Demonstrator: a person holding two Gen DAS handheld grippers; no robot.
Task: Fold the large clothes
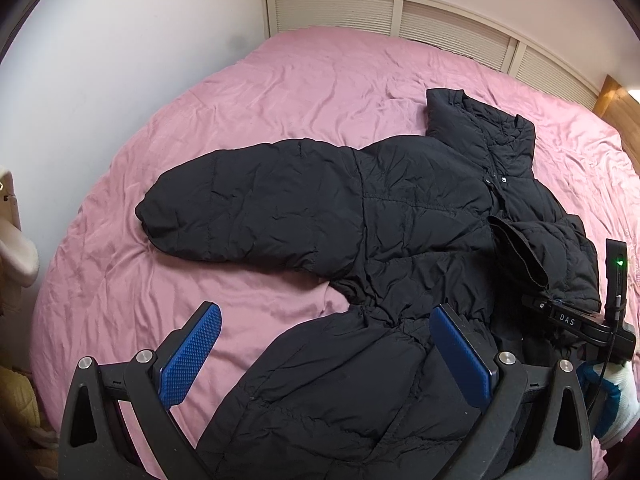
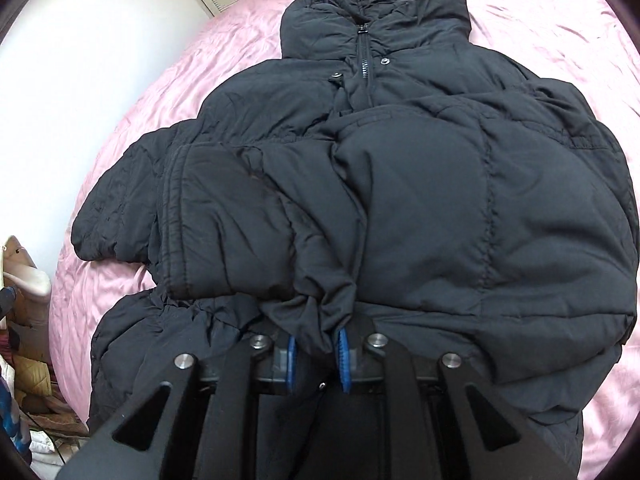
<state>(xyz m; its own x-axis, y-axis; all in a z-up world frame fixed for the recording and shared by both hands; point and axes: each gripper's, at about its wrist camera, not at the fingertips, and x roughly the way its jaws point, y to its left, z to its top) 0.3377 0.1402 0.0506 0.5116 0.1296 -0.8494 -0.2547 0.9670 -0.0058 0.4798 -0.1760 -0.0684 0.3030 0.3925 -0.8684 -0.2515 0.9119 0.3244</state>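
Observation:
A large black puffer jacket (image 1: 400, 216) lies front up on a pink bed sheet (image 1: 280, 92), collar toward the headboard. One sleeve (image 1: 240, 208) stretches out to the left. The other sleeve (image 2: 460, 216) is folded across the chest. My left gripper (image 1: 326, 350) is open and empty, hovering over the jacket's lower edge, its blue pads (image 1: 192, 360) wide apart. My right gripper (image 2: 316, 354) is shut on a bunch of the folded sleeve's fabric (image 2: 320, 300). The right gripper's body also shows at the right in the left wrist view (image 1: 576, 320).
A cream slatted headboard (image 1: 360, 12) runs along the far edge of the bed. A white wall (image 1: 120, 60) borders the left side. A pale object (image 1: 16, 240) and piled things (image 2: 28, 384) sit beside the bed at the left.

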